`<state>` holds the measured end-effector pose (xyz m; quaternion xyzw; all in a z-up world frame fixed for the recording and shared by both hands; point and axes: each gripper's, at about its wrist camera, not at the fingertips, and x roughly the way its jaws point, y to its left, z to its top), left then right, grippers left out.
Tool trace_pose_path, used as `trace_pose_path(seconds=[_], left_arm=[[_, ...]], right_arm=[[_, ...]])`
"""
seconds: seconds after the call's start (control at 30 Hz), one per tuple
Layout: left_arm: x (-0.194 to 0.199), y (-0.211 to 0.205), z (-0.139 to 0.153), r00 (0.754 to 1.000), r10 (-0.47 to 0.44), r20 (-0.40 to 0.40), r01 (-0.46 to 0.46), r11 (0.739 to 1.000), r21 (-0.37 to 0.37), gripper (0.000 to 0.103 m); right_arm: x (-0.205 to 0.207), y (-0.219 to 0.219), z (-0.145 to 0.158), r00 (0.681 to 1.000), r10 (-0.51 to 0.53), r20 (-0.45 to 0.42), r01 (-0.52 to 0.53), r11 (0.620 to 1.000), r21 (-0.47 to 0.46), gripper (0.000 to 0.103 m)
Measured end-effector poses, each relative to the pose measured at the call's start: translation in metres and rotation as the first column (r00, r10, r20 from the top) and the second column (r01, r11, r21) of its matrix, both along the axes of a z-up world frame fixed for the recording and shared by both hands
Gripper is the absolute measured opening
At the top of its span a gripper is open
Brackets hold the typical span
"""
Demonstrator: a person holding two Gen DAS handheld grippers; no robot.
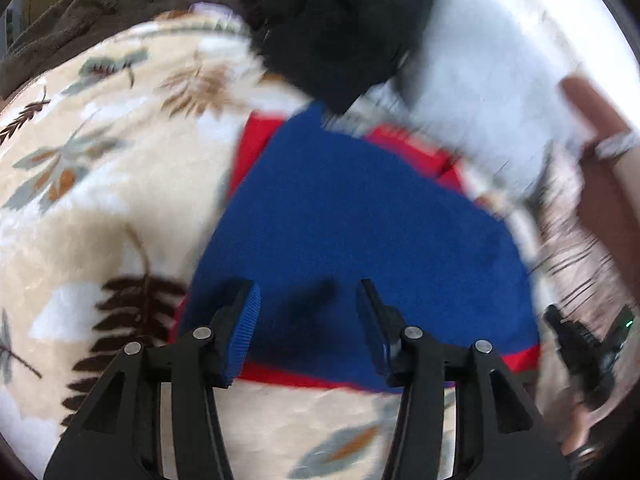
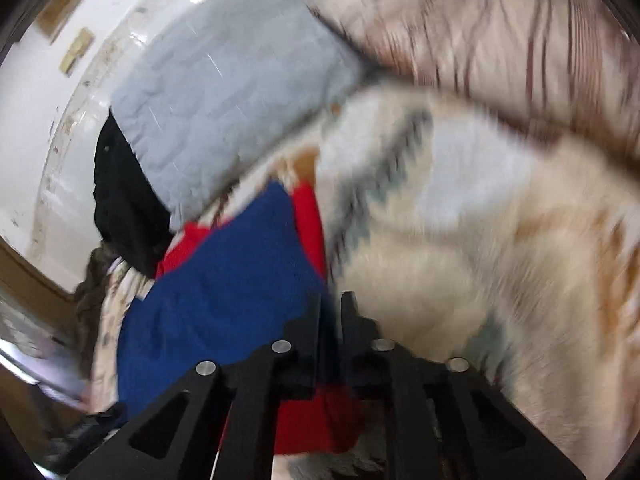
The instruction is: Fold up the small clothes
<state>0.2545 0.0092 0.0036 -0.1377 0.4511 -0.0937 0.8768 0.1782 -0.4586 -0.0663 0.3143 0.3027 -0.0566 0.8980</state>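
A blue cloth (image 1: 360, 220) lies on a red cloth (image 1: 256, 140), spread over a leaf-patterned blanket (image 1: 100, 180). The left gripper (image 1: 308, 312) hovers over the blue cloth's near edge, jaws apart and empty. The right gripper (image 2: 330, 312) pinches the blue cloth's edge between nearly closed jaws. A black garment (image 1: 332, 28) and a grey one (image 1: 488, 64) lie beyond.

Right gripper (image 2: 330, 300) seemingly pinching blue-and-red garment (image 2: 224, 280), cream blanket (image 2: 460, 280)
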Motion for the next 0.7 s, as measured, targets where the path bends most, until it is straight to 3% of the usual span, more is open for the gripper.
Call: trace_pose_path(seconds=[0.07,0.13,0.23,0.3,0.37,0.43,0.53,0.6,0.7], left_arm=[[0.004,-0.002,0.009,0.997,0.027,0.069,-0.03,0.999,0.039,0.062],[0.012,-0.002,0.005,0.995,0.059,0.082,-0.067,0.993,0.093,0.065],[0.029,0.005,-0.02,0.996,0.091,-0.004,-0.09,0.989,0.121,0.065],[0.041,0.01,-0.046,0.989,0.117,-0.091,-0.099,0.978,0.182,0.077],[0.04,0.021,-0.048,0.988,0.137,-0.075,-0.128,0.984,0.121,0.081],[0.042,0.022,-0.045,0.987,0.134,-0.087,-0.123,0.986,0.114,0.081],[0.042,0.021,-0.046,0.988,0.134,-0.078,-0.123,0.984,0.131,0.081],[0.042,0.021,-0.045,0.987,0.137,-0.079,-0.125,0.983,0.133,0.081],[0.04,0.02,-0.045,0.987,0.138,-0.081,-0.126,0.983,0.129,0.081]], right_arm=[[0.0,0.01,0.017,0.994,0.028,0.103,-0.025,0.999,-0.026,0.023],[0.009,0.021,0.023,0.988,0.081,0.134,-0.079,0.997,-0.021,0.028],[0.031,0.044,0.022,0.982,0.158,0.109,-0.149,0.985,-0.087,0.028],[0.05,0.056,0.01,0.98,0.199,0.016,-0.195,0.973,-0.122,0.029],[0.065,0.054,-0.015,0.975,0.194,-0.104,-0.203,0.976,-0.084,0.029],[0.061,0.048,-0.011,0.984,0.168,-0.053,-0.171,0.983,-0.06,0.025],[0.049,0.042,0.006,0.99,0.138,0.012,-0.137,0.989,-0.063,0.032],[0.044,0.035,0.01,0.994,0.107,0.019,-0.105,0.991,-0.087,0.033],[0.045,0.016,0.002,0.998,0.061,0.01,-0.061,0.997,-0.041,0.034]])
